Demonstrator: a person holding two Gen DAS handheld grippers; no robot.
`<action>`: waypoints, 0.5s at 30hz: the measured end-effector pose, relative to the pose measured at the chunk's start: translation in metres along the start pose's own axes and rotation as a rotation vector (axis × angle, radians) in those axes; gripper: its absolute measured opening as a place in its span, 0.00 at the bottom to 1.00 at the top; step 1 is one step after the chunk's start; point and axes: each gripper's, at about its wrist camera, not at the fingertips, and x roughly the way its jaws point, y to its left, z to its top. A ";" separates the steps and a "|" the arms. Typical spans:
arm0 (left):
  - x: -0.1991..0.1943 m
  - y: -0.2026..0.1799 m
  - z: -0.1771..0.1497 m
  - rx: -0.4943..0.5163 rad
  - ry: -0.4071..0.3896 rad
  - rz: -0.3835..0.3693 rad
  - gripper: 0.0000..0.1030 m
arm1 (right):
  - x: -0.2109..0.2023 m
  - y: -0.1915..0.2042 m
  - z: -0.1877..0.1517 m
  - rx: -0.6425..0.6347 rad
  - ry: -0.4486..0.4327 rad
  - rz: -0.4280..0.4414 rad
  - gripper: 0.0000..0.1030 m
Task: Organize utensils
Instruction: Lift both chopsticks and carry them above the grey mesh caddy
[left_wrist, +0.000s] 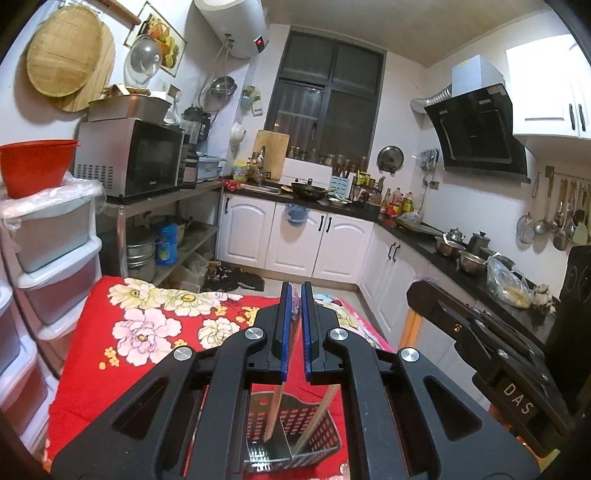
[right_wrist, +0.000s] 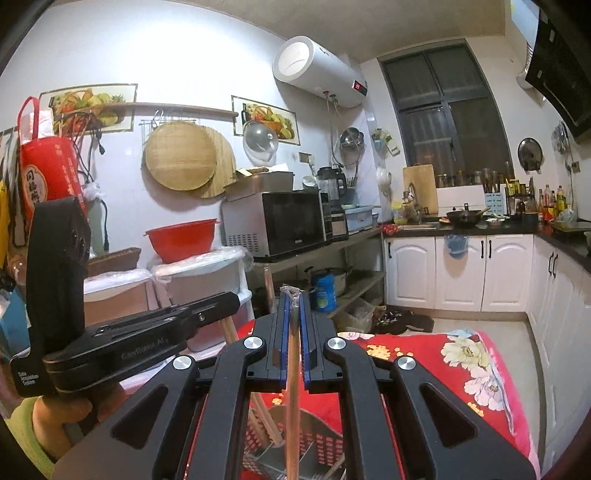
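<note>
Chopsticks (right_wrist: 293, 369) are the job here: wooden ones, and the one between the right gripper (right_wrist: 293, 306) pads wears a thin clear plastic sleeve that sticks out crumpled past the fingertips. That gripper's jaws are clamped on it, the stick running straight down between the blue pads toward the perforated utensil basket (right_wrist: 317, 443) standing on the red floral cloth (right_wrist: 461, 354). More bare chopsticks already lean inside the basket.

The left gripper (left_wrist: 294, 295) has its jaws together too, and something thin and plastic-looking shows at its tips, but whether it truly grips a stick I cannot tell from this angle. Below it, two wooden sticks (left_wrist: 275, 413) slant into the divided basket (left_wrist: 325, 435).

Judging by the look, a chopstick is light, stiff and narrow, so it likely pivots easily in a pinch. The sleeve probably makes it slippery; a grip near the middle, square across the pads, seems safest. The basket looks light and could tip or slide on the cloth if nudged.
</note>
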 end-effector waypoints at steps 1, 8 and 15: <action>0.002 0.001 -0.001 0.000 -0.001 0.000 0.01 | 0.003 -0.001 -0.001 -0.006 -0.001 -0.008 0.05; 0.019 0.006 -0.015 0.002 0.017 0.009 0.01 | 0.023 -0.011 -0.013 -0.016 -0.023 -0.047 0.05; 0.035 0.017 -0.038 -0.014 0.048 -0.002 0.01 | 0.043 -0.020 -0.040 -0.035 -0.032 -0.087 0.05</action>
